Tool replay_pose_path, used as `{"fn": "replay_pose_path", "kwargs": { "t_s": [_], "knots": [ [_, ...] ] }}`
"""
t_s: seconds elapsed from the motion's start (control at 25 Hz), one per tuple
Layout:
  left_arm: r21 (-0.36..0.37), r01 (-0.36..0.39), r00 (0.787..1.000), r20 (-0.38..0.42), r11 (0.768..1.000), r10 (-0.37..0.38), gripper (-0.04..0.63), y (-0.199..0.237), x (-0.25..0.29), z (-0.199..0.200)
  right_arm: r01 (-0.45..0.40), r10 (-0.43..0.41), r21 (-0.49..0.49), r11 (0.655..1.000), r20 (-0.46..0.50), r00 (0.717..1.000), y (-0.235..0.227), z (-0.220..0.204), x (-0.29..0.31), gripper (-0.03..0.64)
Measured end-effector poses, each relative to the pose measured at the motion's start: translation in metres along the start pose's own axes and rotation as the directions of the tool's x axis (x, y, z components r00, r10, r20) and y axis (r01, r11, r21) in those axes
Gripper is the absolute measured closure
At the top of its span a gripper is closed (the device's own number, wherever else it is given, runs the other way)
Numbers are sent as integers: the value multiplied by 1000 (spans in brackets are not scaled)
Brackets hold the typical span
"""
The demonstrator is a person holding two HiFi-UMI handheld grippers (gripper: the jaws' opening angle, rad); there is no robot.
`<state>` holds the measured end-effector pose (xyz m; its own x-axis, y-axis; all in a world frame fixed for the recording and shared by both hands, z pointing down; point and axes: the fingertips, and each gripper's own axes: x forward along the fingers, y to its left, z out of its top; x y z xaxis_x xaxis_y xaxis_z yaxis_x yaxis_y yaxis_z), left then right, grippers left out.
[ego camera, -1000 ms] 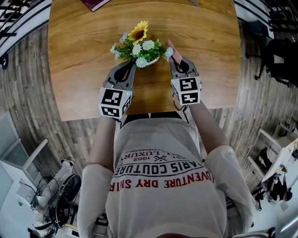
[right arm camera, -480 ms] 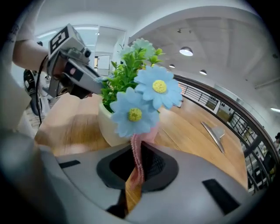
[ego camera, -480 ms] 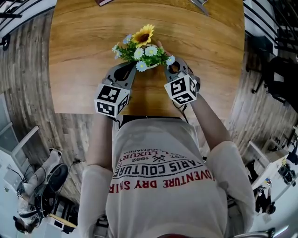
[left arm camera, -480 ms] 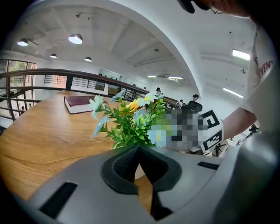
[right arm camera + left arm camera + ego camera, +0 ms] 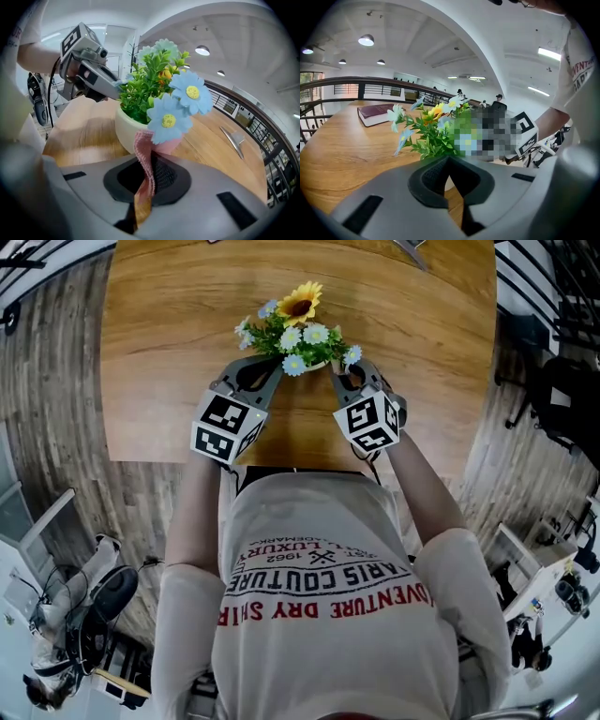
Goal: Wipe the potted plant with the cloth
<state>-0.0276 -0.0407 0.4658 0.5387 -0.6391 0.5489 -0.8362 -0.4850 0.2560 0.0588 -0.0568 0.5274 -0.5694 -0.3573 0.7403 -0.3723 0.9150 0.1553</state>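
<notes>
The right gripper (image 5: 339,376) has rolled over in the last second. Its marker cube (image 5: 367,420) now shows a tilted face in the head view, and its tip has dropped from beside the blooms at the plant's 3 o'clock to the pot's flank at about 4 o'clock. Its jaws are clamped on the pink cloth (image 5: 143,150). The right gripper view shows the cloth rising out of the pads as a narrow folded strip that ends against the cream pot (image 5: 127,129), just under a blue daisy (image 5: 166,119).

The left gripper (image 5: 272,369) has stayed put at the plant's 8 o'clock with its jaws together and nothing visible between the pads. Its tip reaches into the foliage just above the rim, and I cannot tell whether it presses on the pot or only noses the leaves.

The potted plant (image 5: 293,329) stands upright on the wooden table (image 5: 169,352), at 12 o'clock from the person and close to the near edge. Its shift in the picture looks like camera movement, not movement of the pot.

I read this as wiping under way. The cloth has moved from the flowers to the pot wall, and the roll has turned its flat side toward the pot. With only a thin strip exposed, each pass should cover little, so most of the wall probably remains to be wiped.
</notes>
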Motion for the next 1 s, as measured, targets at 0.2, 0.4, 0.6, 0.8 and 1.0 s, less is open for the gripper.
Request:
{"fn": "replay_pose_path", "kwargs": {
  "t_s": [0.2,0.4,0.6,0.8,1.0],
  "knots": [
    [21,51,999,11,998,-51,580,-1,-2,0,-42,42,86,995,-1,999,18,3,-5,580],
    [73,102,995,-10,992,-101,580,-2,-1,-1,-66,63,149,987,25,998,37,11,-3,580],
    [83,171,985,-32,982,-169,580,-4,-3,-1,-119,111,167,979,59,992,58,31,-3,580],
    [104,213,977,-53,972,-208,580,-5,-1,-4,-146,126,216,965,104,987,70,49,3,580],
    [143,216,976,-55,966,-210,580,-6,-3,-3,-165,131,273,948,138,982,82,64,7,580]
  ]
}}
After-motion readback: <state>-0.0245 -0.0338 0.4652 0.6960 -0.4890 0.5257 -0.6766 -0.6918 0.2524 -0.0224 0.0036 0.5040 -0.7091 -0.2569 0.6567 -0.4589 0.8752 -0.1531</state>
